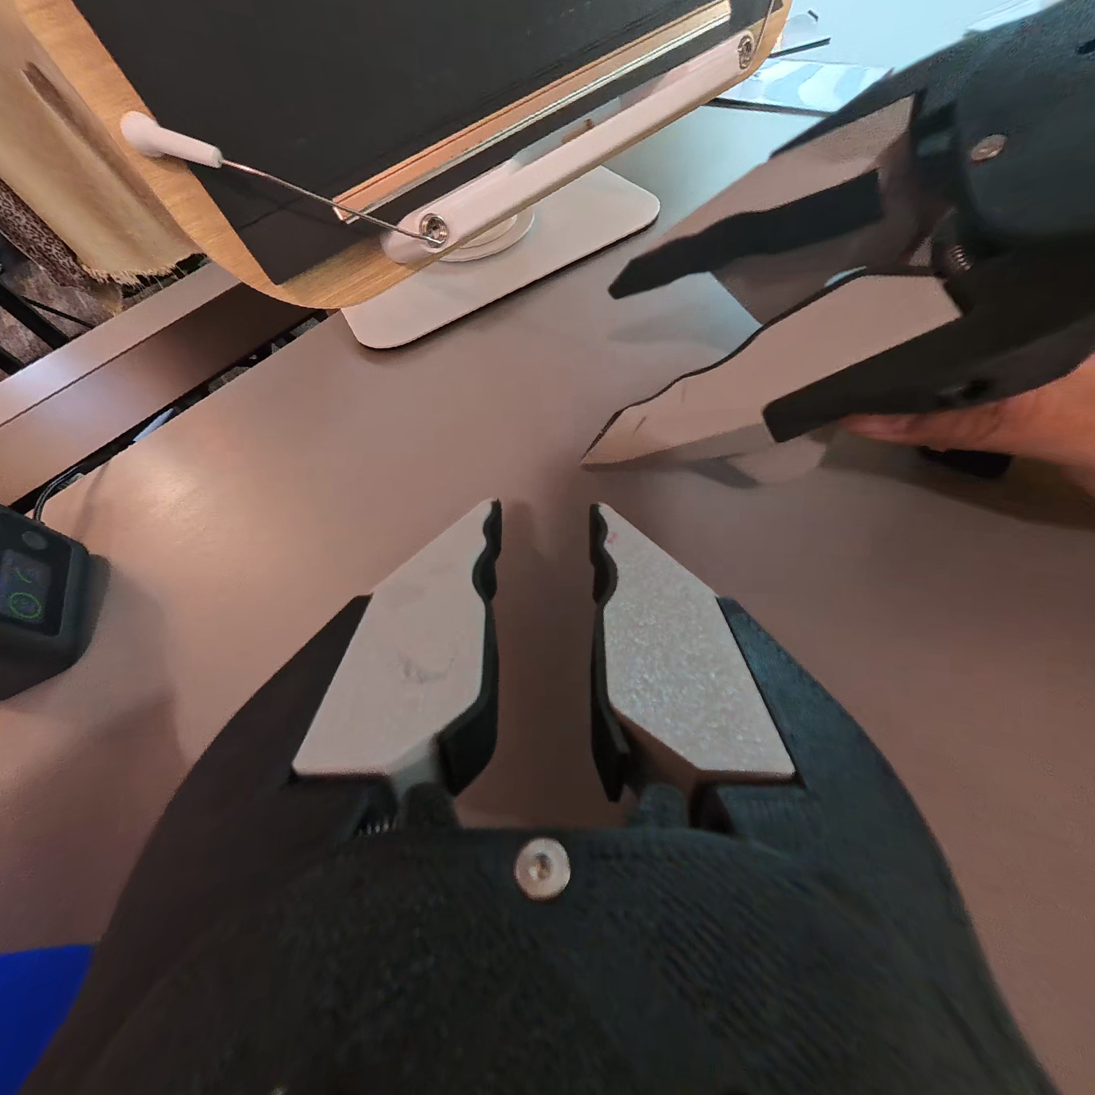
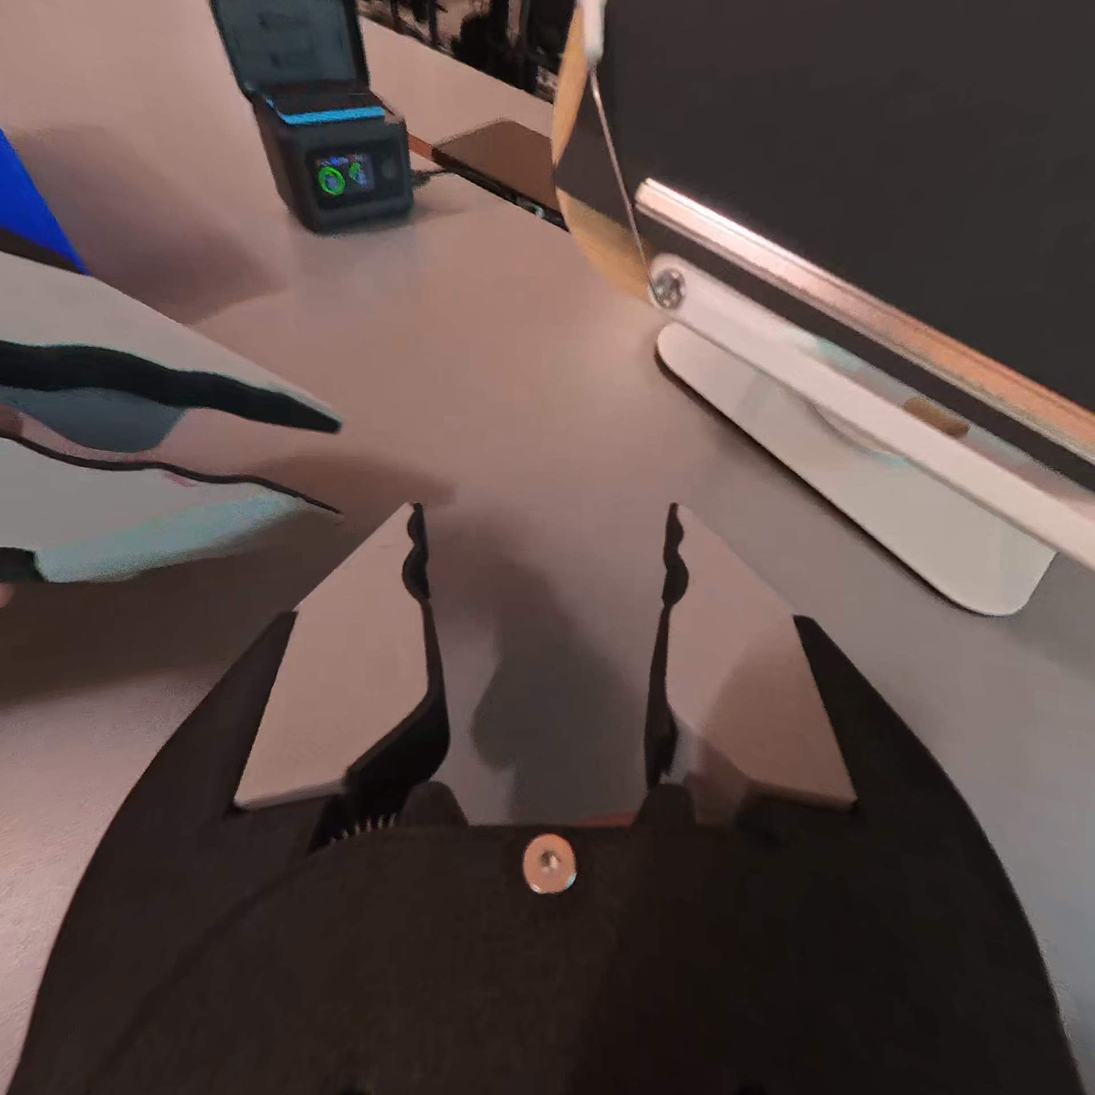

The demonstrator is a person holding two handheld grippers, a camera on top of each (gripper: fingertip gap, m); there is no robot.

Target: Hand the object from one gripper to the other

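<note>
My left gripper [image 1: 545,512] is open a little over the brown table [image 1: 355,444], with only bare table between its fingers. My right gripper [image 2: 544,509] is open wider and also empty. In the left wrist view the right gripper [image 1: 599,376] comes in from the upper right, tips pointing left, a short way beyond my left fingertips. In the right wrist view the left gripper [image 2: 338,467] comes in from the left. A blurred whitish patch [image 1: 782,462] sits under the right gripper's lower finger; I cannot tell what it is. No held object shows in either view.
A dark panel in a wood-coloured frame stands on a white flat base [image 1: 503,278], also in the right wrist view [image 2: 829,462]. A small black device with a lit screen [image 2: 343,172] sits at the table's left. A hand [image 1: 1007,426] holds the right gripper.
</note>
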